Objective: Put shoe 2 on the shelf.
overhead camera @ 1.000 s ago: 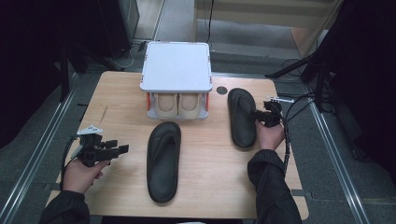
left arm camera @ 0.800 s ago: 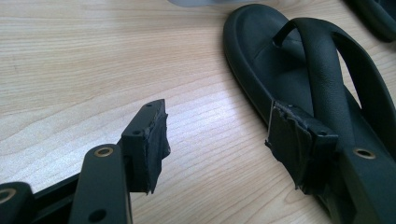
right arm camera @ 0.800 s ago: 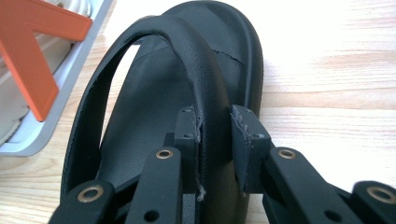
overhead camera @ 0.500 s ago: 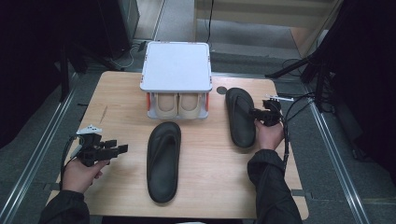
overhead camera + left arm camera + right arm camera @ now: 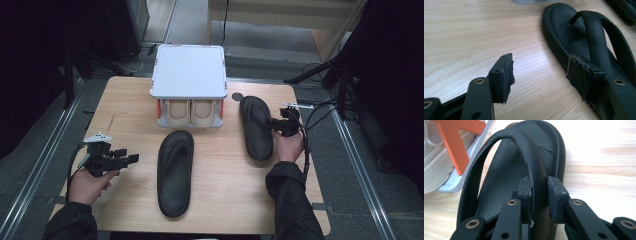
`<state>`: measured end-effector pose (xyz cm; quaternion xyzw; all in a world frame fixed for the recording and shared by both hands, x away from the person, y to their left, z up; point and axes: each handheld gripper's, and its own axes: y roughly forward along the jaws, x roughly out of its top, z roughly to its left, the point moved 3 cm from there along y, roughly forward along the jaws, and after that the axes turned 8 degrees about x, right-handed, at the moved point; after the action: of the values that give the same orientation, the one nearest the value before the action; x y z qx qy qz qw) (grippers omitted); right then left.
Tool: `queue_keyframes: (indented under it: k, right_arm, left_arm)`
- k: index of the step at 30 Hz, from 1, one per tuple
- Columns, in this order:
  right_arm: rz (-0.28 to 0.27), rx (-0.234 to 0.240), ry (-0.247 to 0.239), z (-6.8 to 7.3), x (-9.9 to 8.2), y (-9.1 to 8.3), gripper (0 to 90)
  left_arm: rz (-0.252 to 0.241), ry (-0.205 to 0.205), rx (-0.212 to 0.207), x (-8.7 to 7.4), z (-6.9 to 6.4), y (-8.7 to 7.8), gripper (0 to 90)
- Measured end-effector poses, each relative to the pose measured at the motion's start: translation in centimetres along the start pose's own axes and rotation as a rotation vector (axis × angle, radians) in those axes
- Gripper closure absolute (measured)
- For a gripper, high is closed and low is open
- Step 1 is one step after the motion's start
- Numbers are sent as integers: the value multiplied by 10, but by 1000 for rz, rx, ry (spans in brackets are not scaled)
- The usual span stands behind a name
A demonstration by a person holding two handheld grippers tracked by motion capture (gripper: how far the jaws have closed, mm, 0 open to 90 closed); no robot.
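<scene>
One wooden table (image 5: 125,107). One white rack (image 5: 189,70) at its far middle, orange braces at the corners, sheltering one pair of beige shoes (image 5: 191,112) (two, side by side, toes outward).

Two black sandals: one sandal (image 5: 175,172) lies at the table's middle, untouched; the other sandal (image 5: 256,127) lies to the right of the rack.

Two grippers. Right gripper (image 5: 278,124): jaws pinched on the strap (image 5: 537,173) of the right-hand sandal. Left gripper (image 5: 131,158): jaws wide apart, nothing between them, near the table's left edge, beside the middle sandal.
</scene>
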<state>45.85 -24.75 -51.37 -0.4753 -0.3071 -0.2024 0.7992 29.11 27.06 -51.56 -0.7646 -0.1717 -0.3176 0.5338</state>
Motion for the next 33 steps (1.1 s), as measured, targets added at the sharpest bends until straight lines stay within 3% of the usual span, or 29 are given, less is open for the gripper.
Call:
queue_keyframes:
  k: [11, 20, 33]
  right_arm:
    - [21, 11, -38, 16, -13, -16, 745]
    - [23, 48, -64, 32, -23, -26, 745]
    - [24, 64, -92, 50, -37, -42, 744]
  left_arm:
    - [12, 32, -29, 8, -7, 10, 376]
    - [17, 42, -36, 12, -9, 15, 372]
    - [22, 64, -42, 21, -15, 24, 372]
